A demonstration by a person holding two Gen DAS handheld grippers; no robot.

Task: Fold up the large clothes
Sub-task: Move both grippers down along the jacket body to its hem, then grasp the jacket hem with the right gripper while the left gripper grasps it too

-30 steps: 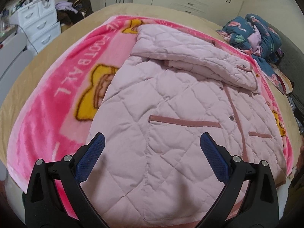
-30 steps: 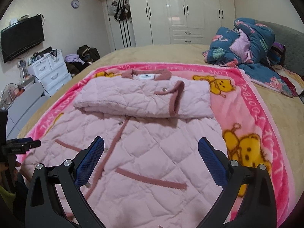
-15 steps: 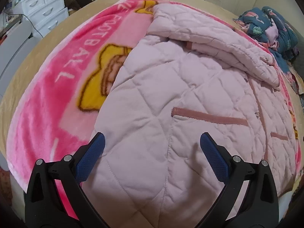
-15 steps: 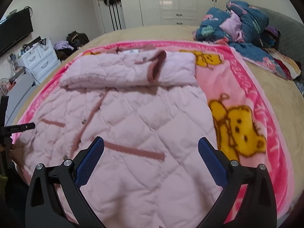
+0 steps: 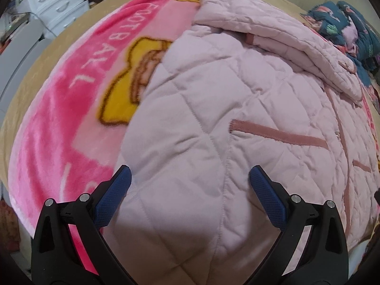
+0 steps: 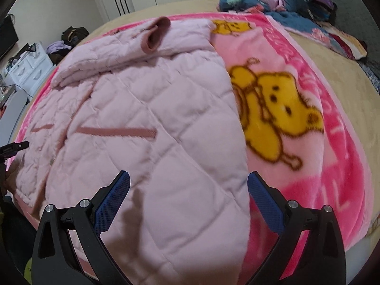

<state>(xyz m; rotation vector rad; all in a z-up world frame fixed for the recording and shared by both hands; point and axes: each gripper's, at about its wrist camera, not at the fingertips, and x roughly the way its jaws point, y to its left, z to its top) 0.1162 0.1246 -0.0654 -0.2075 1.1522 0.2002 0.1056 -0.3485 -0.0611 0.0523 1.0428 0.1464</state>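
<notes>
My left tongs and right tongs both gape wide, gripping nothing, low over the near hem of the pink quilted coat. It lies spread on the pink bear blanket covering the bed, sleeves folded across its top.

Your left gripper had two black plastic arms with triangular cut-outs, each fixed by two silver screws, and textured blue fingertip pads. Your right gripper was of identical build: black frame, silver screws, blue cross-hatched pads
</notes>
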